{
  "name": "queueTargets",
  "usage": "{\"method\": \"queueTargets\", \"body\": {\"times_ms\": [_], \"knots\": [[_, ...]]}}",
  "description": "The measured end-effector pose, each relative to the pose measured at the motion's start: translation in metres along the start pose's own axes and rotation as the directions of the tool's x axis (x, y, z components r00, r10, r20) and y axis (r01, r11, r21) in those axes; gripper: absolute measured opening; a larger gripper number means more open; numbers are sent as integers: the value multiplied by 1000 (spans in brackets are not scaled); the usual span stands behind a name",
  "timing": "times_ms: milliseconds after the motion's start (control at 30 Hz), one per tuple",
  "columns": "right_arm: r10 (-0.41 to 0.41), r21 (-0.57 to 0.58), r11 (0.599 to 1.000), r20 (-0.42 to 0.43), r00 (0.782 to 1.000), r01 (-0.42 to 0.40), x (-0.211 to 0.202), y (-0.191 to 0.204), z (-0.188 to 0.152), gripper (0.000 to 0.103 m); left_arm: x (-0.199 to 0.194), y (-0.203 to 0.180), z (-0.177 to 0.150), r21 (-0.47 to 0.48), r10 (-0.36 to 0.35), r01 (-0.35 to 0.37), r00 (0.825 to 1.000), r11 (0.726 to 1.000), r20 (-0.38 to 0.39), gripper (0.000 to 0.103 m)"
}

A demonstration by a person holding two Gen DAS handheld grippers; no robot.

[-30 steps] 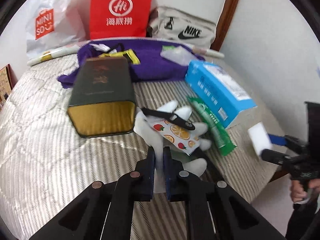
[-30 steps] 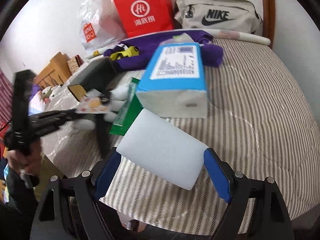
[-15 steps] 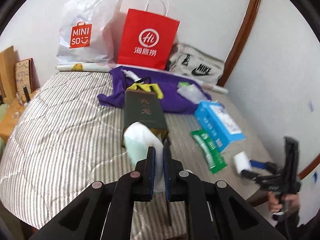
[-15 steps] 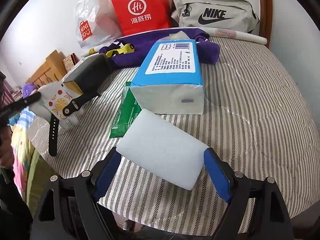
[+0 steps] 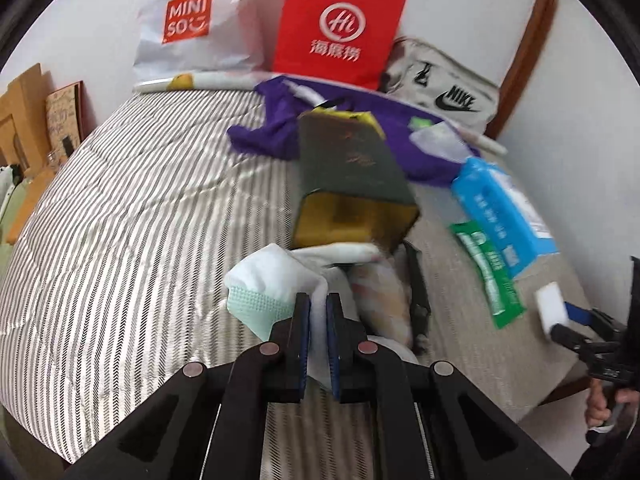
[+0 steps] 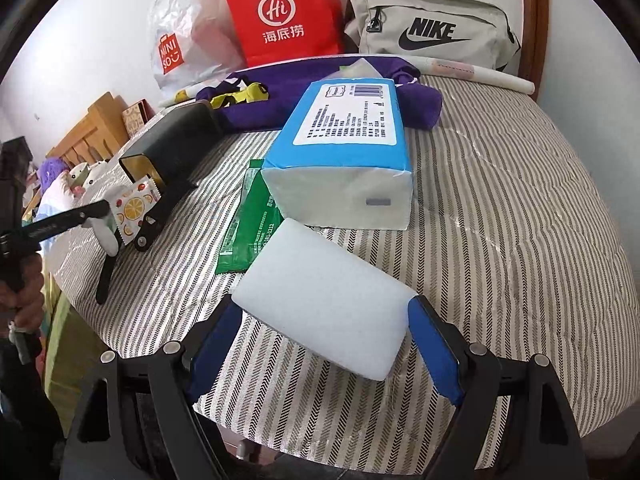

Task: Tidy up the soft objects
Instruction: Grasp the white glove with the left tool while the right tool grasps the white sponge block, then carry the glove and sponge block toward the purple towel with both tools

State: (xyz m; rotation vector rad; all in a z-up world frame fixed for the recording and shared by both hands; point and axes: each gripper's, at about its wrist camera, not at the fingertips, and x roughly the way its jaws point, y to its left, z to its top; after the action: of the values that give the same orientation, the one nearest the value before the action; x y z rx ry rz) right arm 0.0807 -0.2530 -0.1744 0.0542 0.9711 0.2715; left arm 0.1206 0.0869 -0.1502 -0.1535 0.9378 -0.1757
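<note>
soft things everywhere on the striped bed (image 6: 500,208): purple cloth (image 6: 280,104) at the back, blue tissue pack (image 6: 344,152) mid-bed, dark box (image 5: 352,176) lying beside it, green packet (image 6: 248,228) tucked by the pack. white sponge (image 6: 324,304) is squeezed between the right gripper (image 6: 324,340) pads, above the bed's near edge. left gripper (image 5: 318,320) is clamped tight on the white plush toy (image 5: 280,280), just in front of the dark box's open end.

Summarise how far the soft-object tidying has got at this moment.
Nothing looks sorted yet. In hand: left gripper jaws pinch the white sock bundle; right gripper holds the white sponge. Left: purple cloth, tissue pack and green packet lie loose on the bed.
</note>
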Motion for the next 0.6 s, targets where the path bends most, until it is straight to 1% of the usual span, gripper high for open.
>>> {"method": "queueTargets", "body": {"times_ms": [100, 167, 200, 267, 333, 400, 467, 500, 567, 600], "knots": [[-4, -5, 1000, -4, 1000, 4, 1, 1, 1, 84, 6, 2, 0, 15, 37, -37, 999, 999, -2, 23], [-9, -9, 1000, -7, 1000, 9, 3, 1, 3, 84, 12, 2, 1, 28, 82, -81, 997, 996, -14, 53], [-13, -13, 1000, -8, 1000, 13, 4, 2, 3, 85, 15, 3, 2, 35, 101, -100, 995, 994, -15, 54], [-21, -24, 1000, -8, 1000, 21, 7, 3, 5, 85, 19, 2, 4, 49, 110, -110, 994, 993, -9, 55], [-32, -39, 999, -10, 999, 31, 9, 5, 6, 85, 25, 2, 6, 59, 119, -118, 993, 991, -8, 58], [-35, -43, 998, -16, 999, 35, 12, 6, 6, 86, 29, 0, 7, 75, 143, -142, 990, 987, 3, 59], [-35, -43, 998, -16, 999, 35, 14, 6, 6, 86, 31, -1, 7, 92, 148, -148, 989, 985, 8, 59], [-36, -45, 998, -15, 999, 35, 13, 6, 6, 86, 31, -2, 7, 97, 151, -151, 988, 984, 12, 57], [-39, -52, 998, -10, 999, 39, 13, 7, 5, 86, 29, -1, 6, 100, 160, -162, 987, 982, 23, 41], [-44, -56, 998, -6, 999, 43, 13, 7, 5, 85, 28, 1, 6, 92, 160, -162, 987, 983, 22, 39]]}}
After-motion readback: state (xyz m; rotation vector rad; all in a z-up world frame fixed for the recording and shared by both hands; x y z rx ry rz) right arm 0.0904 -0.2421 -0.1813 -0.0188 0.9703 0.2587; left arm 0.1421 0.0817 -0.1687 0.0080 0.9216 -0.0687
